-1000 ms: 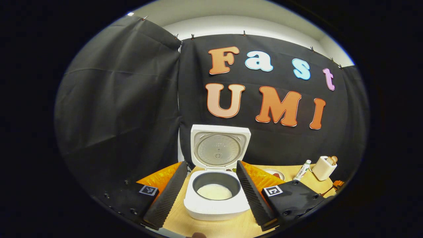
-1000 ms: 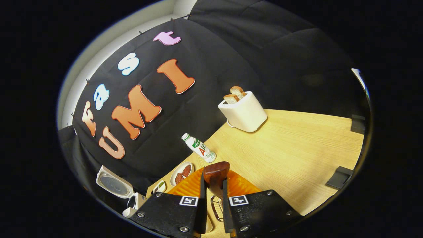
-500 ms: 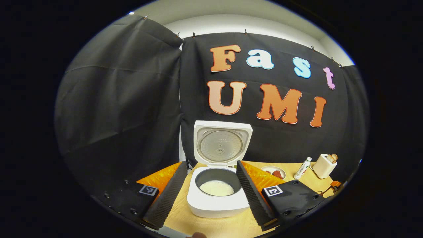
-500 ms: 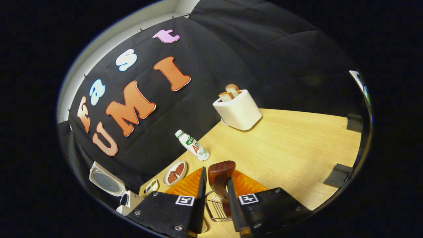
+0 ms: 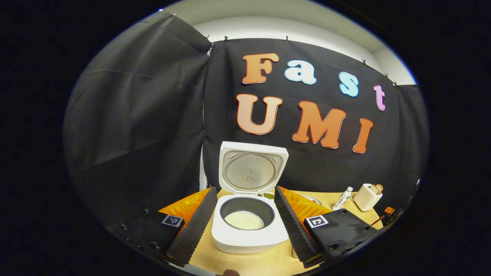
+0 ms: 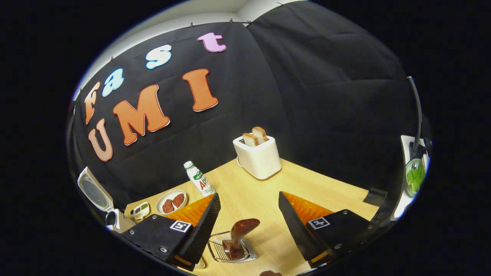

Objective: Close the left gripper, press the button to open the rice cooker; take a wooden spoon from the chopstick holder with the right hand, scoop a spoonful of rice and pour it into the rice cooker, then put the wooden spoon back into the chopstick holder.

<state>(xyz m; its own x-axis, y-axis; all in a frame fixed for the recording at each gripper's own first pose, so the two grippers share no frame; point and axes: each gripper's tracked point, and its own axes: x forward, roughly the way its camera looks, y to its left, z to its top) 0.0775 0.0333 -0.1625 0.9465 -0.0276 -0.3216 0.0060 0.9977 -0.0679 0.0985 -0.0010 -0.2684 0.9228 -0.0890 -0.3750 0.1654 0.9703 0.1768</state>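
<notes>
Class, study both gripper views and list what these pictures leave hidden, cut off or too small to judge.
- Wooden spoon, right gripper view: its lower end sits down inside the wire chopstick holder, so its length is hidden.
- Rice cooker, left gripper view: its front button is out of sight below the near wall.
- Small dish, right gripper view: too small to tell its contents.
- Toaster, left gripper view: tiny, detail lost.

The right gripper point(image 6: 249, 214) hangs wide open above the wire chopstick holder point(image 6: 230, 248), where the wooden spoon point(image 6: 239, 234) stands bowl-up. Beyond stand a toaster point(image 6: 257, 158) with bread and a bottle point(image 6: 199, 179).
</notes>
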